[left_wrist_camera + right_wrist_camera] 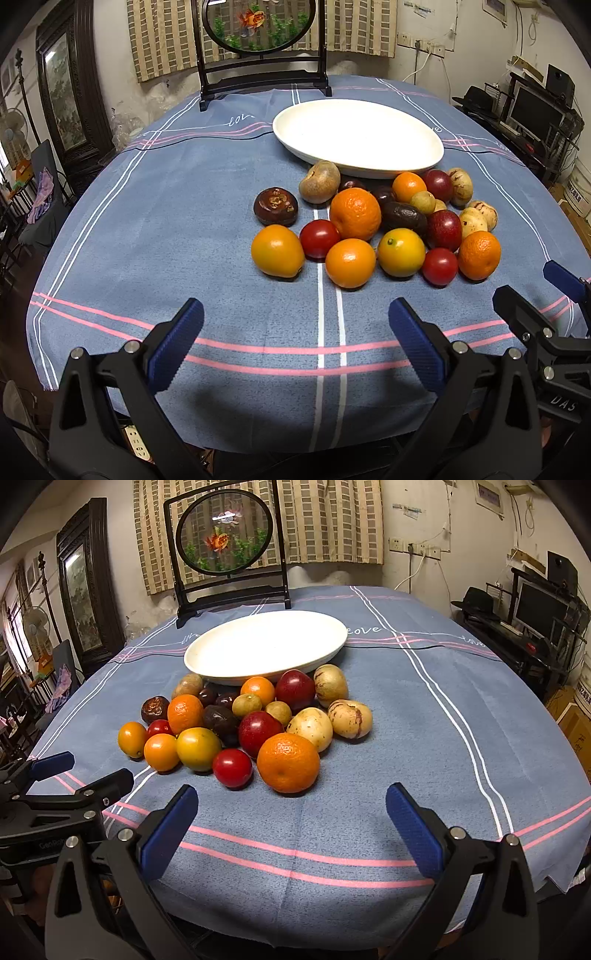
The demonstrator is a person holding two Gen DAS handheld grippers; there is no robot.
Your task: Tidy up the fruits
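A pile of mixed fruit lies on the blue tablecloth in front of an empty white oval plate. It holds oranges, red tomatoes, yellow-orange fruits, dark red plums, pale speckled fruits and a dark brown one. My left gripper is open and empty, short of the pile. My right gripper is open and empty, just before the nearest orange. Each gripper shows at the edge of the other's view, the right and the left.
A framed round goldfish screen stands at the table's far edge behind the plate. Shelves with a monitor are off to the right, a dark cabinet and a fan to the left. The table's near edge lies just under both grippers.
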